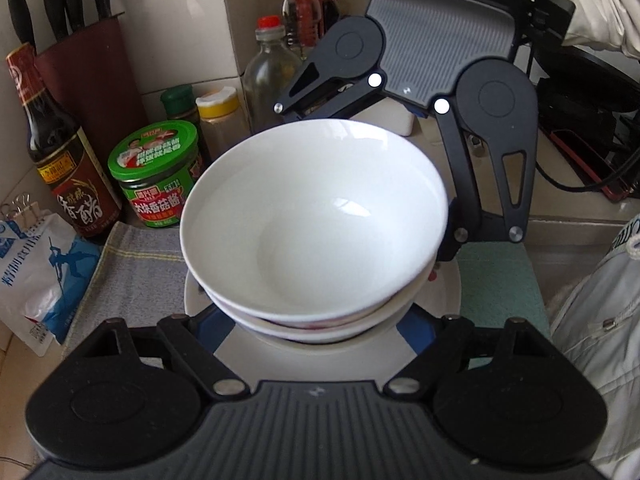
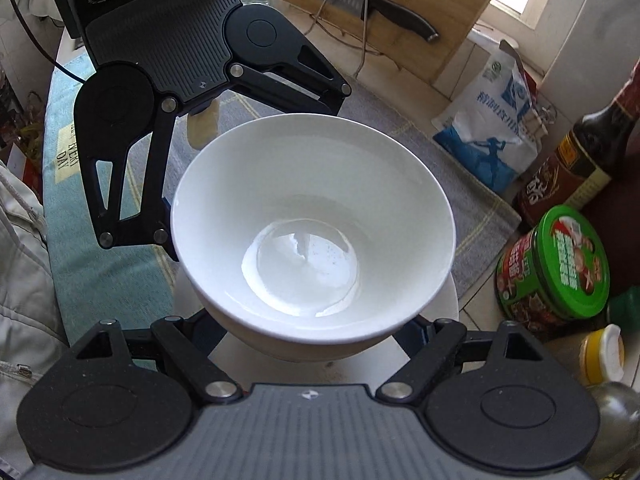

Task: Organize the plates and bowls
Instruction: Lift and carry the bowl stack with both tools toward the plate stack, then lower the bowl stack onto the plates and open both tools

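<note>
We see a stack of white bowls (image 1: 312,216) sitting on a white plate (image 1: 332,360) above the grey dish towel (image 1: 136,264) on the tabletop. Our left tool (image 1: 316,332) and right tool (image 2: 316,344) face each other across the stack, each with its jaws spread about the lower bowls. We cannot tell whether the pads press, as the bowls hide them.

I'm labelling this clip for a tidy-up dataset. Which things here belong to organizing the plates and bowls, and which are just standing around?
Part of the job:
- top bowl
- second bowl nested under it
- plate beneath the stack
- left gripper and right gripper, one on each side of the stack

Just lying about:
- green-lidded jar
- vinegar bottle
- knife block
- salt bag
- grey cloth
</note>
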The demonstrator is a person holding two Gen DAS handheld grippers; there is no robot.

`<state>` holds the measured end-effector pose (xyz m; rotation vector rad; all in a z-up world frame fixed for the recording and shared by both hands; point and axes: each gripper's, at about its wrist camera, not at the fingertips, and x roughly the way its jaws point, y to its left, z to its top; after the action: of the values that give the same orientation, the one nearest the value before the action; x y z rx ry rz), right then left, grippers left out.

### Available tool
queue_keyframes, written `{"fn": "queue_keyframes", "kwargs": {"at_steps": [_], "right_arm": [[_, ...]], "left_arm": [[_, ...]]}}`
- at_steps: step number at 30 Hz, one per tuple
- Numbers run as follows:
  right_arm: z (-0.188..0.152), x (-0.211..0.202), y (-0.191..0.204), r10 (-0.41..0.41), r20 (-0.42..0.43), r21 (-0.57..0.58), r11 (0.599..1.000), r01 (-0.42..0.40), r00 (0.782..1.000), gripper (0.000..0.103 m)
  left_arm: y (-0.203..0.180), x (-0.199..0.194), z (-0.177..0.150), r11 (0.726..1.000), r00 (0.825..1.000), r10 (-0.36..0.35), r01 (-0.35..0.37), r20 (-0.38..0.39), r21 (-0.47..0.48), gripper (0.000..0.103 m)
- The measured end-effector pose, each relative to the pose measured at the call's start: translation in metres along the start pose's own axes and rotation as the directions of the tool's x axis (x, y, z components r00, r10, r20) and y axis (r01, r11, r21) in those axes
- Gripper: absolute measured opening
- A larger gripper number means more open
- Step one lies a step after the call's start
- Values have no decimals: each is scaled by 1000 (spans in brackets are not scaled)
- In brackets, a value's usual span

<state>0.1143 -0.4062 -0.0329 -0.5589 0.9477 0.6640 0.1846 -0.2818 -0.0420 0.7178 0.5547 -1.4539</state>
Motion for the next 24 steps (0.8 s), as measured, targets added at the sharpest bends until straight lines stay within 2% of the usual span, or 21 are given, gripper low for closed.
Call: {"fn": "queue_keyframes", "kwargs": {"at_steps": [16,19,22,24], "right_arm": [[-4,6,-5,0,-16,18,1000,0,1000,89],[-5,6,-7,-5,-10,41,999,6,1000,90],[-5,6,-5,-12,-6,57,998,13,1000,96],[-4,5,-1,-44,-7,64,997,45,999,100]], "left_arm": [[-1,6,-6,1000,1000,13,-13,14,-21,86],[-1,5,-8,998,999,25,-24,30,-50,87],[-9,2,-12,996,994,91,-89,60,-25,97],[-14,-6,-14,992,988,126,-126,94,-10,98]]}}
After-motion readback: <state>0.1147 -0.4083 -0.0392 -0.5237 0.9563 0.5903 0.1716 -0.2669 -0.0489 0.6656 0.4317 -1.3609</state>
